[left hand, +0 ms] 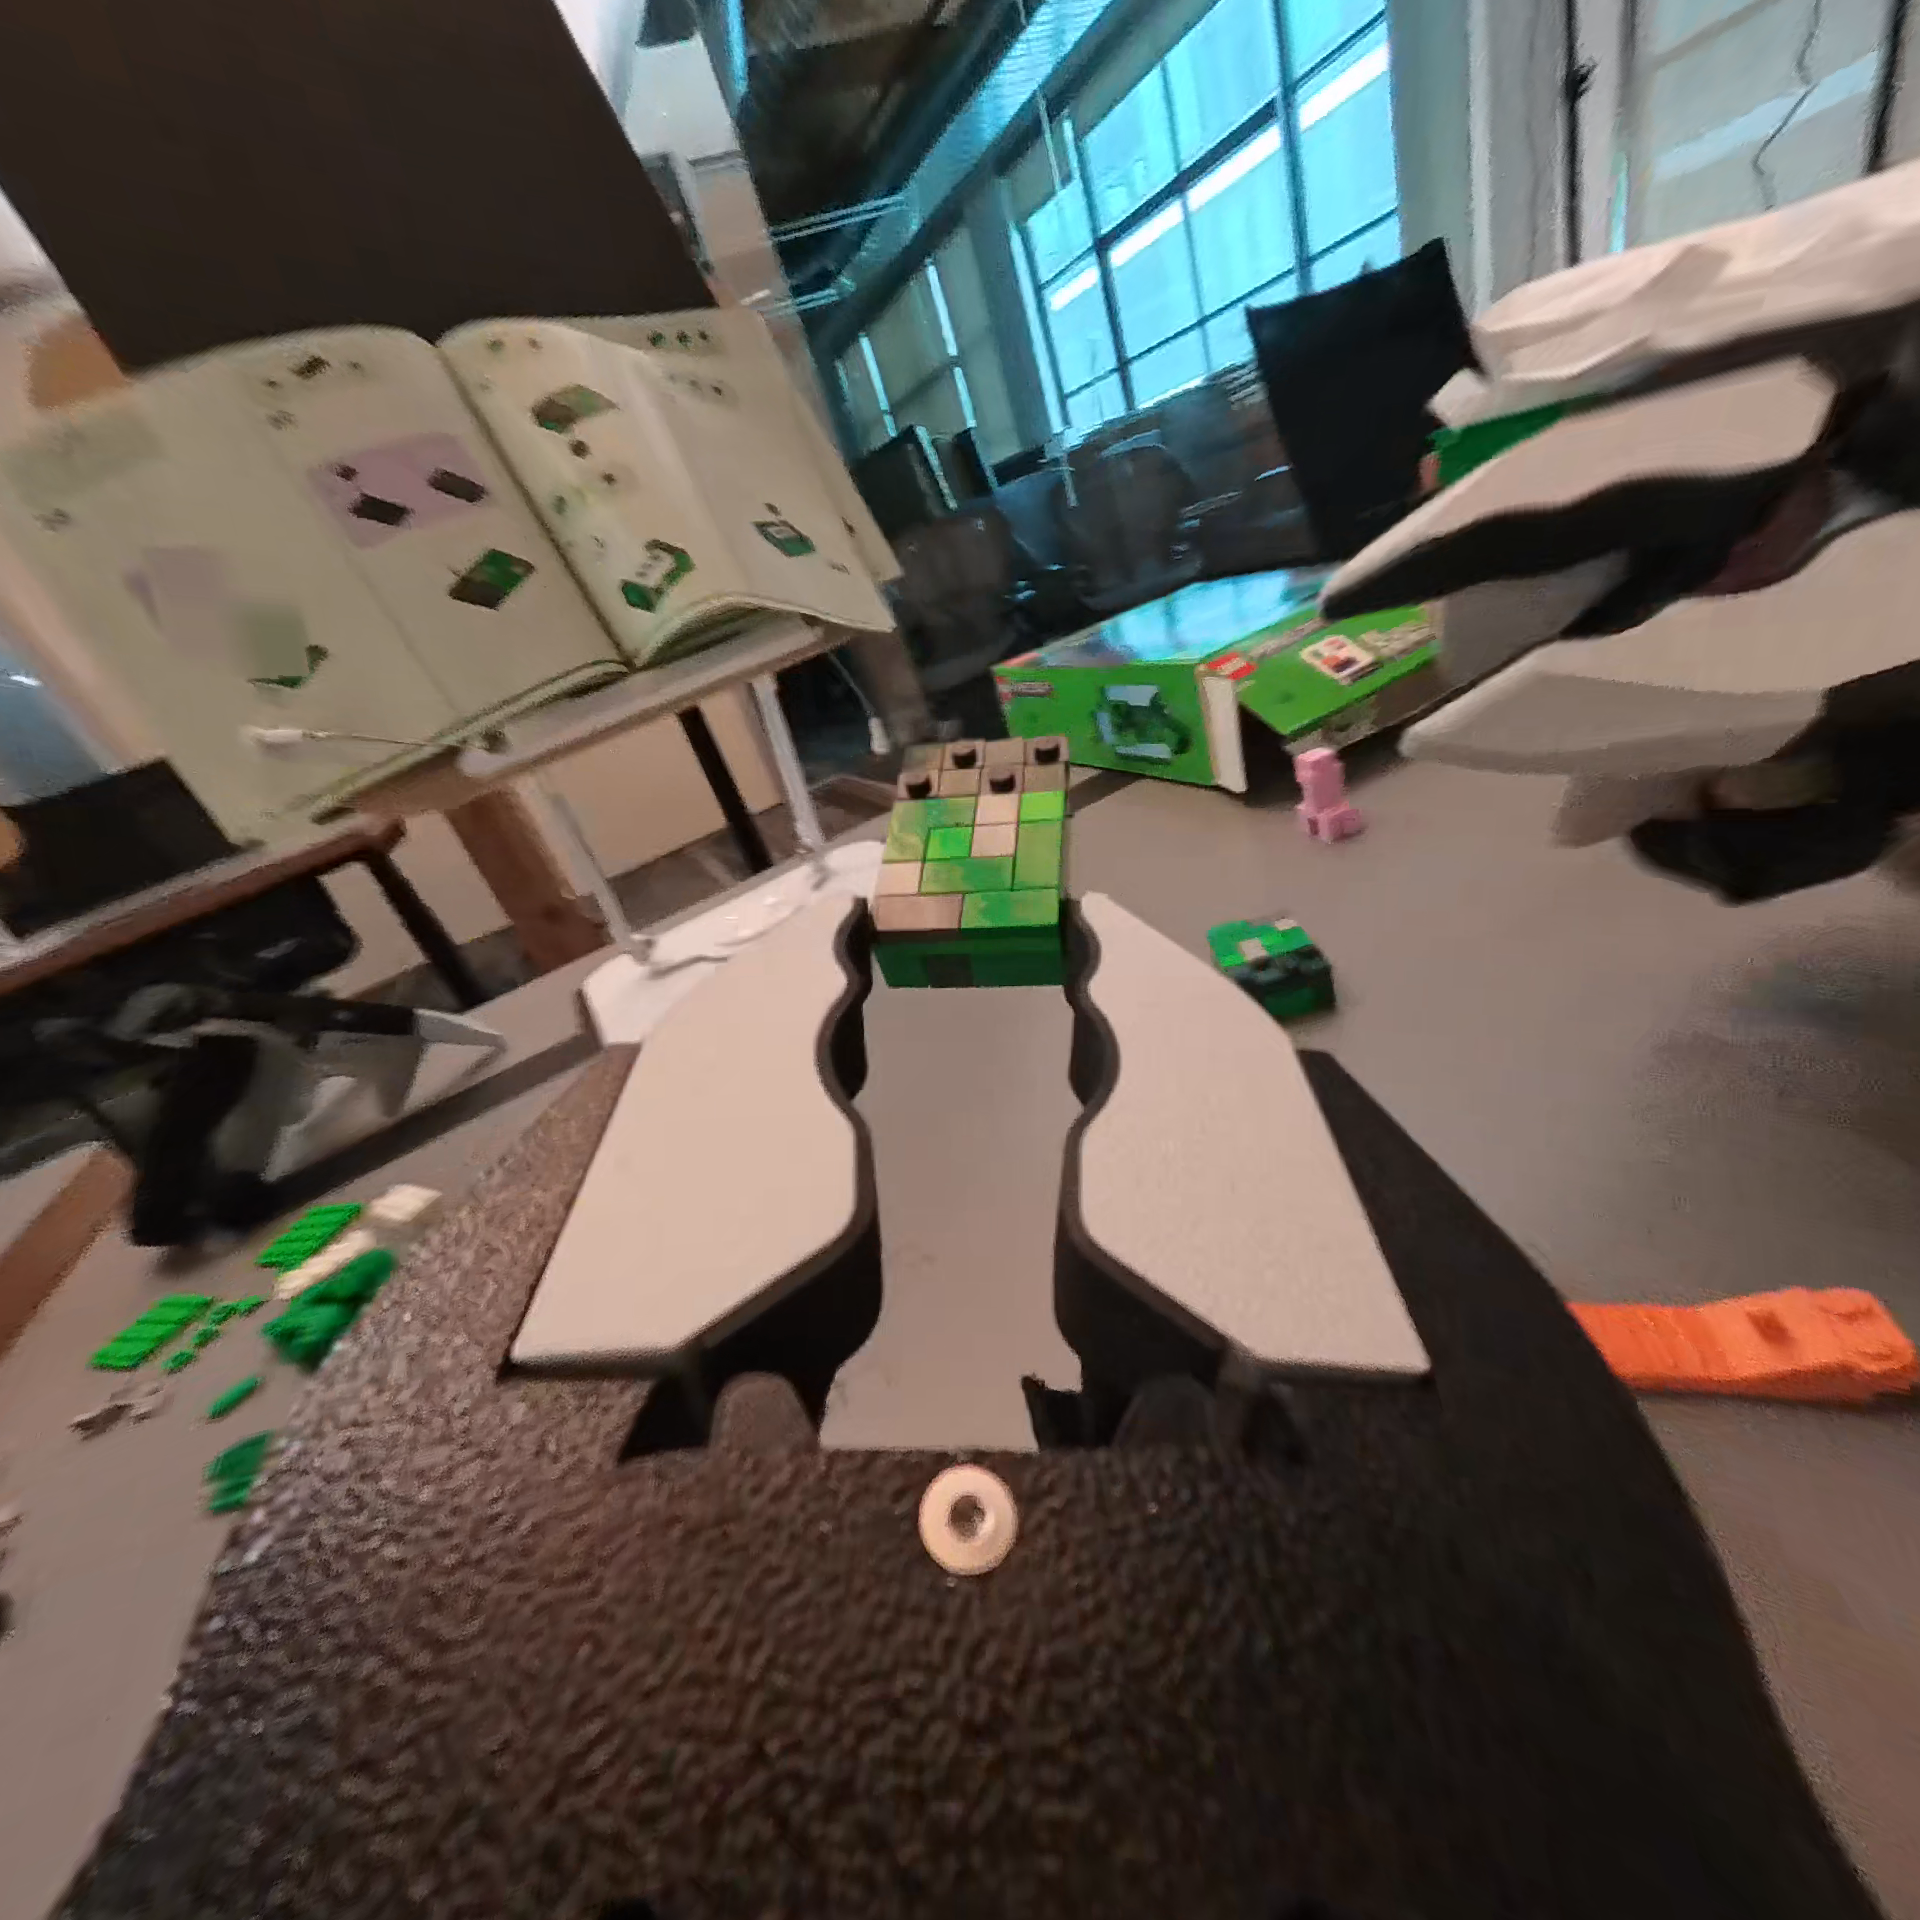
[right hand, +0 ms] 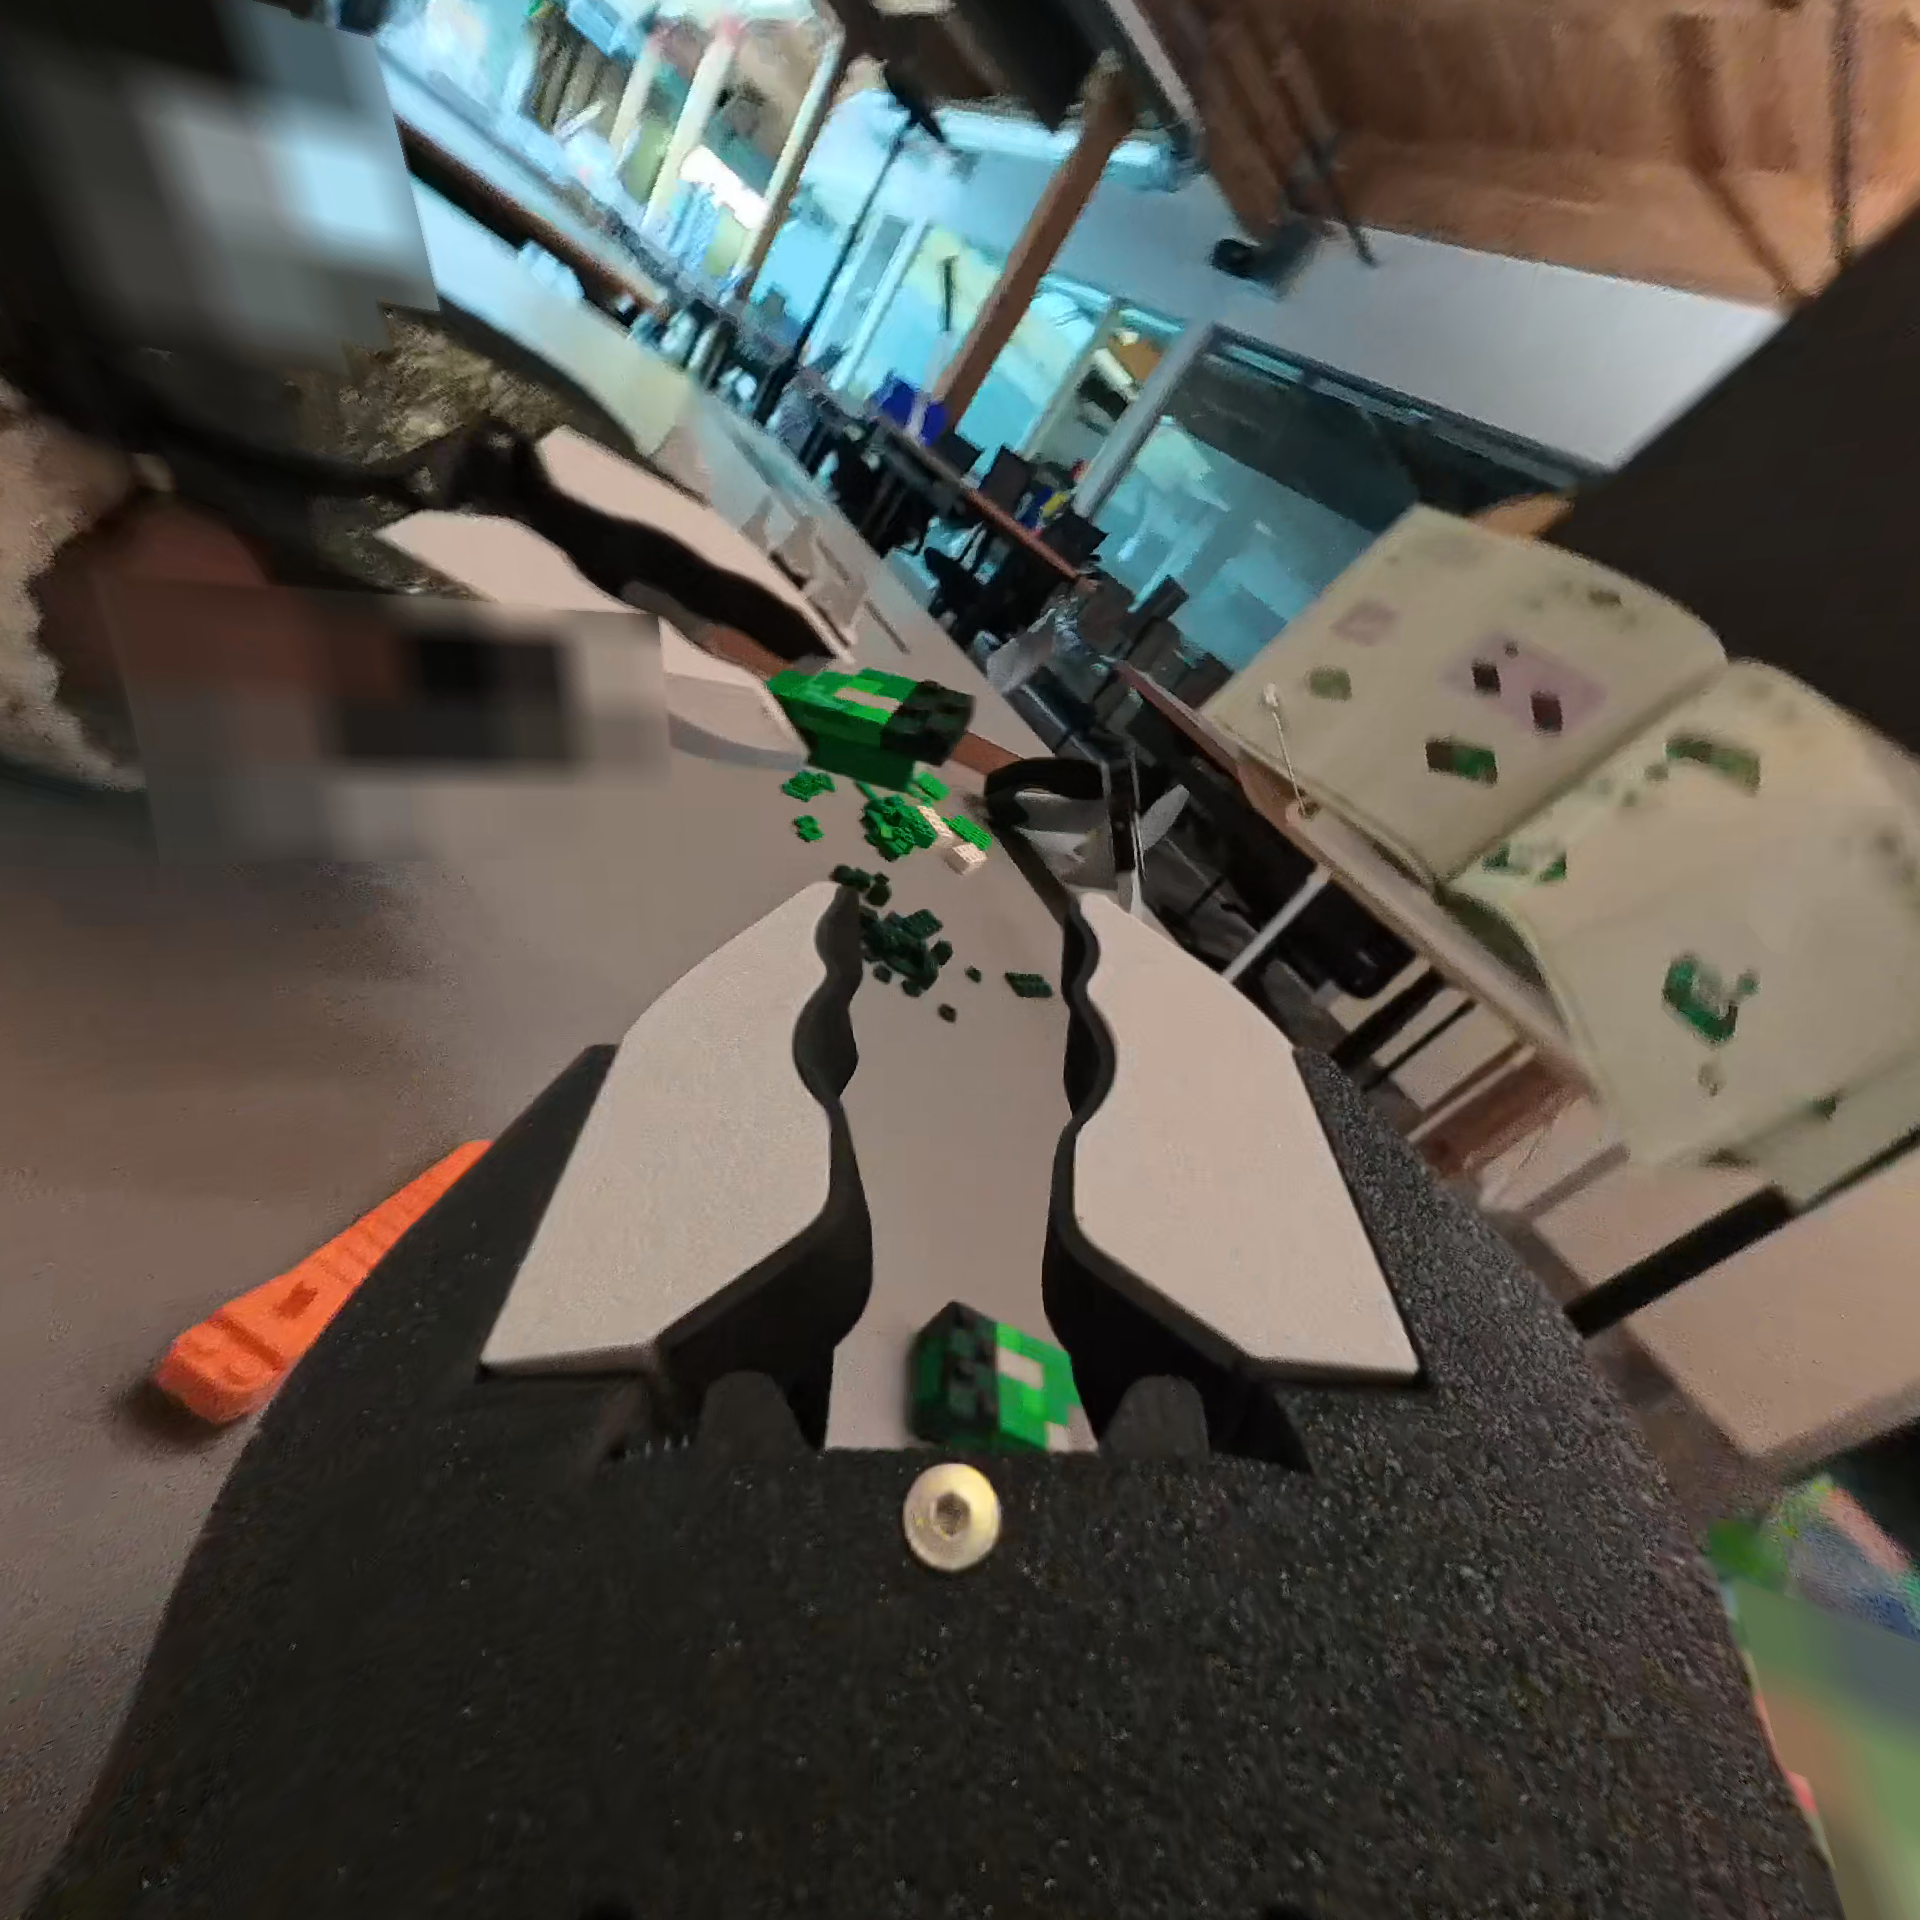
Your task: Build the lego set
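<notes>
Left gripper (left hand: 968, 940) and right gripper (right hand: 961, 940): built alike, textured black body, pale grey fingers edged in wavy black, one silver screw centred.

You are working in an open-plan office. Behind the grey table (left hand: 1558, 1091) stands a tall wall of windows (left hand: 1195, 208), with dark office chairs (left hand: 1143, 520) and a black monitor (left hand: 1351, 395) between it and the table. Off the table's far end, long desks (right hand: 997, 499) run back toward glass partitions (right hand: 1299, 468), under exposed ceiling beams (right hand: 1039, 229).
</notes>
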